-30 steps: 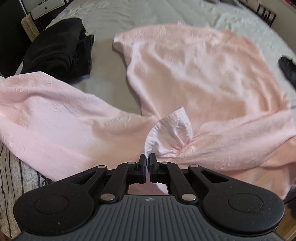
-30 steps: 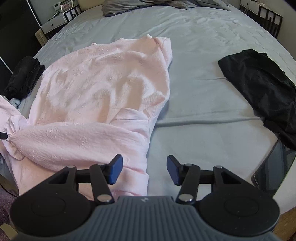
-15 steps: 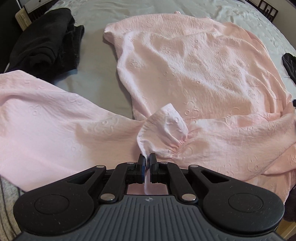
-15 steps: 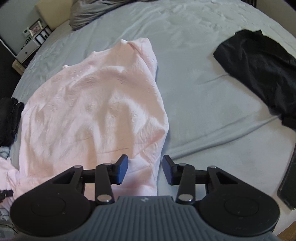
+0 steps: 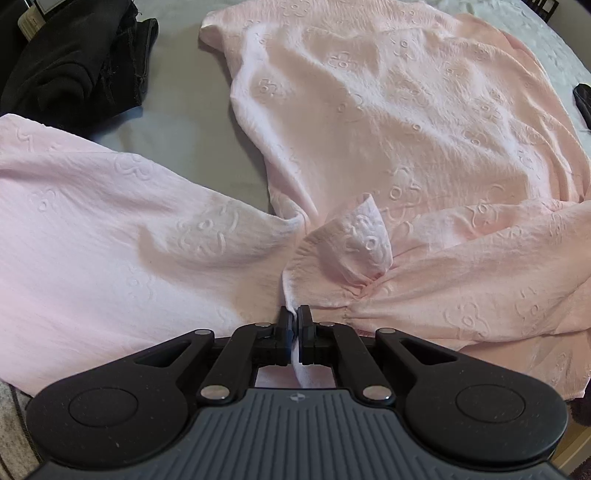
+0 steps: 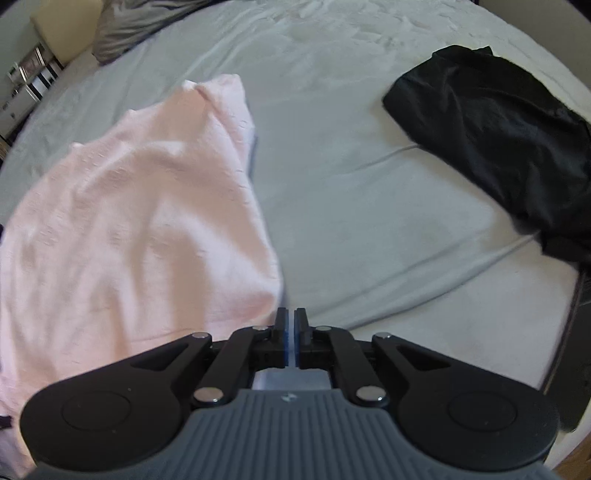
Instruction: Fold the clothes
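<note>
A pale pink embossed garment [image 5: 388,129] lies spread on the bed, with one sleeve stretched to the left. My left gripper [image 5: 295,314] is shut on the gathered sleeve cuff [image 5: 347,258], and white cloth shows between the pads. In the right wrist view the same garment [image 6: 147,221] fills the left half. My right gripper [image 6: 291,314] sits at its lower right corner. Its jaws are closing, nearly together, with a thin pale strip of cloth between the blue pads.
The grey bed sheet [image 6: 369,184] stretches out to the right of the garment. A black garment [image 6: 498,140] lies at the far right, another black pile [image 5: 74,62] at the far left. A grey blanket [image 6: 140,22] and a nightstand [image 6: 22,85] sit beyond the bed.
My right gripper moved in to the pink garment's corner, and its jaws went from wide open to almost together. My left gripper sank closer to the bed, still holding the cuff.
</note>
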`<state>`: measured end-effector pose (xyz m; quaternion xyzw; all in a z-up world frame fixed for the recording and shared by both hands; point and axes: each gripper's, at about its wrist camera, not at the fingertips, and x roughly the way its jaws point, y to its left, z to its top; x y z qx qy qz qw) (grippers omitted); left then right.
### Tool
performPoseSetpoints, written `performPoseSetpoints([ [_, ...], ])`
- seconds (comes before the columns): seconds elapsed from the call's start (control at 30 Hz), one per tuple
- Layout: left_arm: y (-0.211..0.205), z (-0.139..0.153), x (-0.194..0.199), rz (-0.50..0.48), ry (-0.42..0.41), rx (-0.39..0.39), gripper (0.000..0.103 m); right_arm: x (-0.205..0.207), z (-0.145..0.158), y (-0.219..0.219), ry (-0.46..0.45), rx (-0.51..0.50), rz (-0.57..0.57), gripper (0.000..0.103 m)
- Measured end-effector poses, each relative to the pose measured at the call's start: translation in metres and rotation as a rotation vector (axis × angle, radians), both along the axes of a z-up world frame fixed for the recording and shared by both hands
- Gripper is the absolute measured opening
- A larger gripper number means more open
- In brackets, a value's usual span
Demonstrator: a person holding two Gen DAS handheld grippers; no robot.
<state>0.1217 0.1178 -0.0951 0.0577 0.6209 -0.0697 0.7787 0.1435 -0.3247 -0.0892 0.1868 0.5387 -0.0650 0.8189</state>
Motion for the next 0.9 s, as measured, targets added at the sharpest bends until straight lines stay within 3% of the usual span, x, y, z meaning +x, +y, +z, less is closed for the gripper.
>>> performPoseSetpoints([
  [0.03, 0.0, 0.0, 0.0, 0.0, -0.001, 0.001, 0.001, 0.0, 0.002, 0.004, -0.005, 0.012, 0.009, 0.017],
  [0.07, -0.001, -0.001, 0.0, 0.0, -0.002, 0.003, 0.001, 0.0, 0.003, 0.008, -0.009, 0.022, 0.018, 0.052],
  [0.1, -0.001, -0.002, 0.0, 0.001, -0.002, 0.004, 0.001, 0.001, 0.001, 0.011, -0.003, 0.016, 0.027, 0.072],
  [0.17, -0.002, -0.003, 0.0, -0.001, 0.001, 0.008, 0.001, 0.003, -0.004, 0.017, 0.011, -0.002, 0.044, 0.065],
  [0.23, -0.003, -0.002, 0.0, 0.0, 0.0, 0.01, 0.001, 0.005, -0.01, 0.023, 0.025, -0.02, 0.061, 0.044],
  [0.27, -0.002, -0.002, 0.0, -0.002, -0.001, 0.009, 0.001, 0.006, -0.014, 0.022, 0.042, -0.014, 0.062, 0.025],
  [0.37, 0.0, -0.004, -0.001, -0.01, 0.005, 0.009, 0.001, 0.005, -0.019, 0.018, 0.062, -0.048, 0.064, 0.01],
  [0.5, 0.0, -0.01, 0.0, -0.015, 0.019, 0.026, 0.001, 0.009, -0.019, 0.007, 0.063, -0.179, 0.035, 0.004],
  [0.67, -0.002, -0.008, -0.001, -0.012, 0.008, 0.011, 0.002, 0.012, -0.017, -0.006, 0.055, -0.14, -0.008, 0.008],
  [0.73, 0.0, -0.003, -0.002, -0.002, -0.003, 0.0, 0.01, 0.011, -0.009, 0.0, 0.036, -0.156, 0.02, 0.009],
  [0.8, 0.002, 0.004, -0.005, 0.007, -0.027, -0.008, 0.028, 0.007, -0.002, 0.006, 0.022, -0.15, 0.04, 0.012],
  [0.83, 0.005, 0.01, -0.007, 0.017, -0.046, -0.016, 0.032, 0.005, 0.002, 0.009, 0.014, -0.138, 0.046, 0.013],
  [0.87, 0.009, 0.018, -0.007, 0.028, -0.068, -0.026, 0.042, 0.003, 0.006, 0.013, 0.006, -0.125, 0.051, 0.022],
  [0.9, 0.014, 0.026, -0.007, 0.041, -0.09, -0.036, 0.046, 0.001, 0.011, 0.018, -0.008, -0.12, 0.06, 0.045],
])
